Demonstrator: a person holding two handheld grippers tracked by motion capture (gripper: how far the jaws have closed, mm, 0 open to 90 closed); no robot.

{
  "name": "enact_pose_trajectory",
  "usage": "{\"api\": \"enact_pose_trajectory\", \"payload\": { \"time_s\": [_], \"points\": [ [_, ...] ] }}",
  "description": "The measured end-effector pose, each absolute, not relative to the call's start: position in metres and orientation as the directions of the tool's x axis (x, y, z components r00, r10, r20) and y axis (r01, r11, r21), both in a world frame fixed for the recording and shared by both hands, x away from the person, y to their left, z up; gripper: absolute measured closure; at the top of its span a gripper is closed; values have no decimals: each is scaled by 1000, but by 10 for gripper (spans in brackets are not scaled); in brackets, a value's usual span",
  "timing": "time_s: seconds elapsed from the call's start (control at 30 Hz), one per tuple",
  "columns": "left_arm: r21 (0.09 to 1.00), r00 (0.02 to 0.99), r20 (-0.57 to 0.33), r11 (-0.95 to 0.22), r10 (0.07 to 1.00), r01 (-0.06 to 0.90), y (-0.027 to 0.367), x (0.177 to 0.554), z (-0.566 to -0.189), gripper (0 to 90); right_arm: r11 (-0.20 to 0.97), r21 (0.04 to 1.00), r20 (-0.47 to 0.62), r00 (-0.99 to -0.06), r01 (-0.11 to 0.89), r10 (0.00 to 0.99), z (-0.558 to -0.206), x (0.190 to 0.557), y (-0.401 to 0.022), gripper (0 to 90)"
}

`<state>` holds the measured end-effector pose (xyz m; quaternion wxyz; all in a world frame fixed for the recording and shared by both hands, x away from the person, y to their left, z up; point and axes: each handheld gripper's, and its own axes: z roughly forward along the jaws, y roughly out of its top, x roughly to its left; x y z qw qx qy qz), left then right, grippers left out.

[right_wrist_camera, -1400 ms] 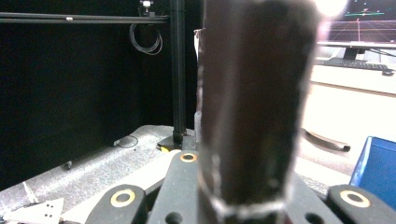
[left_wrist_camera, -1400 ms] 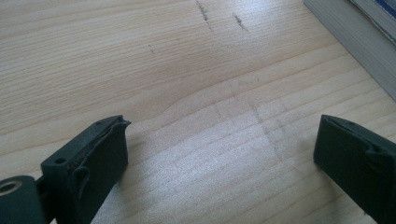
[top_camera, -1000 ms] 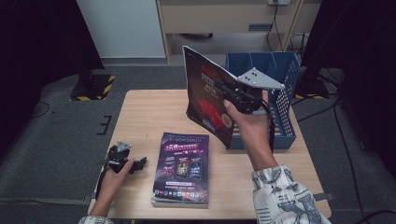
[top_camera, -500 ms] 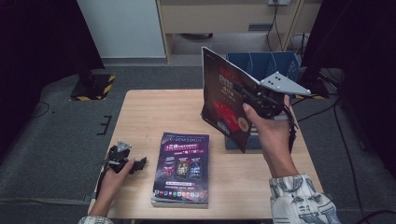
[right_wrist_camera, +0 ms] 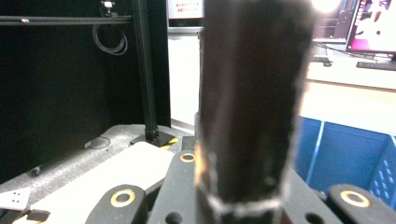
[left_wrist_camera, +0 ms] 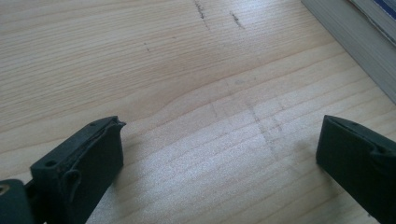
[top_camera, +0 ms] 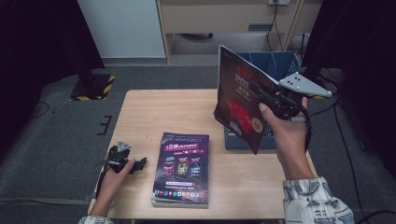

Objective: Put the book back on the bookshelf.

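A wooden table (top_camera: 154, 112) stands on grey carpet (top_camera: 51, 140), its grain pale and faintly scuffed; a black-and-yellow striped base (top_camera: 95, 86) rests on the floor off its far left corner; a white panel (top_camera: 123, 28) and a pale wooden cabinet (top_camera: 224, 16) stand behind; cables (top_camera: 275, 21) hang by the cabinet; lit monitors (right_wrist_camera: 371, 25) sit on a desk in the right gripper view.
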<state>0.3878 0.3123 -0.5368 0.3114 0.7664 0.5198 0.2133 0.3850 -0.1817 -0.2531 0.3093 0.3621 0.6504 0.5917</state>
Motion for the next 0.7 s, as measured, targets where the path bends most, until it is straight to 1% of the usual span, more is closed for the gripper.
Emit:
{"api": "enact_pose_trajectory", "payload": {
  "time_s": [0.5, 0.7],
  "points": [
    [699, 368, 3, -266, 930, 664, 312, 388, -537, 0, 54, 990, 16, -500, 126, 866, -253, 385, -202, 870],
    [699, 368, 3, -265, 930, 664, 312, 388, -537, 0, 62, 988, 11, -457, 144, 889, -254, 389, -207, 870]
  ]
}}
